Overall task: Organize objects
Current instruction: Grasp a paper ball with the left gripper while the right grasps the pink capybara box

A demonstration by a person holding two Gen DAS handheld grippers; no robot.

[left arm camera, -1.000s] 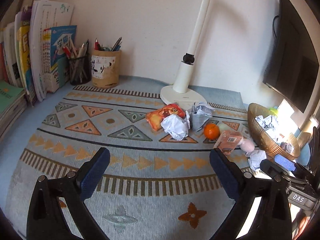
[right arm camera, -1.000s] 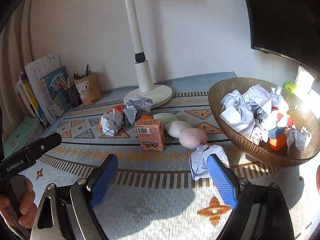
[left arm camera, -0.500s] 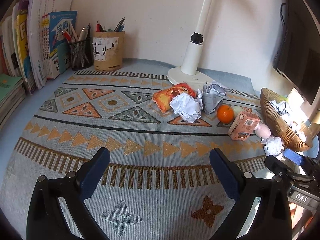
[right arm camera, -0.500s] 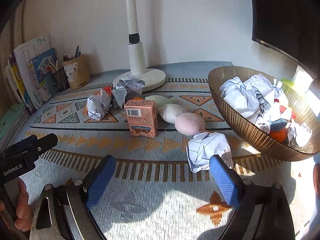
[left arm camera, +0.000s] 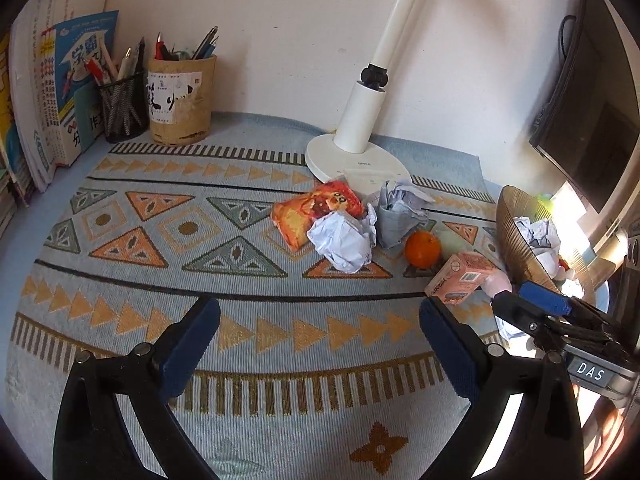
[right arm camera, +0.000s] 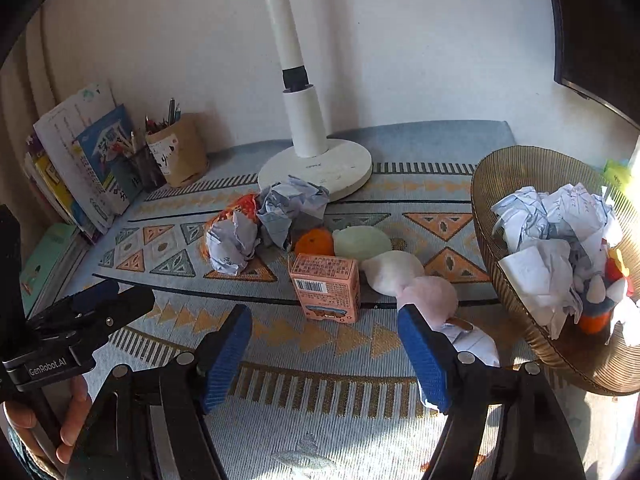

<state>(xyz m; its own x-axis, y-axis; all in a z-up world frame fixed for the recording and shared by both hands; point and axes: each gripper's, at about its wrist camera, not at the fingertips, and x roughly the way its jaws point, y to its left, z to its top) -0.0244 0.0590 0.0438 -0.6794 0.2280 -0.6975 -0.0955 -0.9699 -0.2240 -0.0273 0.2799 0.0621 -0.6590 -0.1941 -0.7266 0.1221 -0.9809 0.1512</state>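
Lying beyond right tongs (right arm camera: 324,354): carton (right arm camera: 326,286)

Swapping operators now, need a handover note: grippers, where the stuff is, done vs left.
Left gripper: open, nothing between its fingers, over bare mat.
Right gripper: closing, nothing gripped; the pink carton stands just beyond its fingers.
Done: the brown bowl at the right already holds crumpled paper and some small colourful items.
Left on the mat: pink carton, orange, three pale egg-shaped lumps, two paper balls beside the snack packet, and one paper ball behind the right finger, near the bowl.
Books, pen cups, lamp: at the back.
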